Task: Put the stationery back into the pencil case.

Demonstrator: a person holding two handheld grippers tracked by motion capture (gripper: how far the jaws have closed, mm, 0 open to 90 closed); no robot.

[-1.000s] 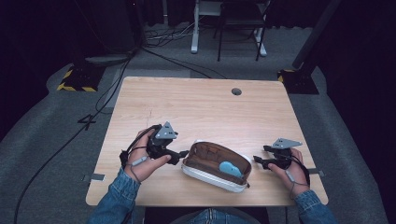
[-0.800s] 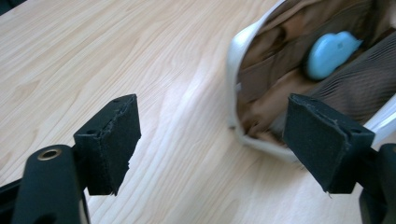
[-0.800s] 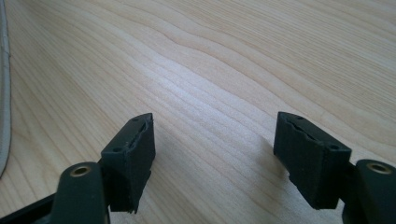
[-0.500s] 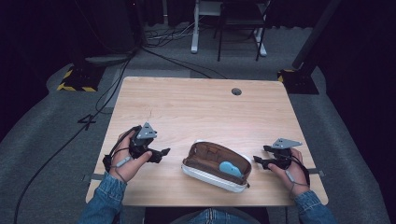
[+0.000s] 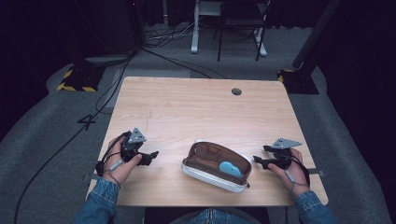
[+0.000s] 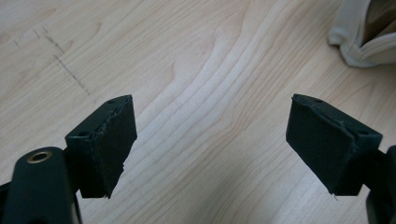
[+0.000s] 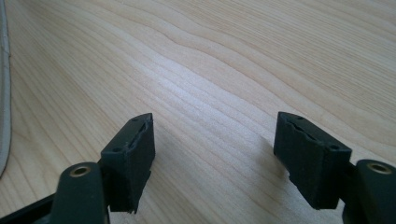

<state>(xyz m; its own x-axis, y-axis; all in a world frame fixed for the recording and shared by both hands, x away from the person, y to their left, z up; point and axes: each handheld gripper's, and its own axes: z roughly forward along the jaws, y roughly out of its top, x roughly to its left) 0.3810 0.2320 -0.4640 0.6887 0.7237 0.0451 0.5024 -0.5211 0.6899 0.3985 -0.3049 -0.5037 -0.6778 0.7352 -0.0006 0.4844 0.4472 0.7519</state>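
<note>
One wooden bench [image 5: 201,116] is taking up the middle of the high view, with a small round hole [image 5: 236,91] sitting near its far edge. Lying open toward the near edge, between the two hands, is a pouch [image 5: 215,165] with a pale outer shell and a brown lining, and a light blue oval object [image 5: 229,169] is resting inside it at the right end. To the left of the pouch and apart from it, the left gripper [image 5: 150,156] is being held by the person's left hand [image 5: 117,161], pointing toward the pouch; its jaws are standing wide apart with nothing between them, and in the left gripper view [image 6: 210,140] a pale corner of the pouch is showing at the upper right. Just beside the pouch's right end, the right gripper [image 5: 258,162] is being held by the right hand [image 5: 286,168], its jaws likewise spread and empty over bare wood [image 7: 212,149].
</note>
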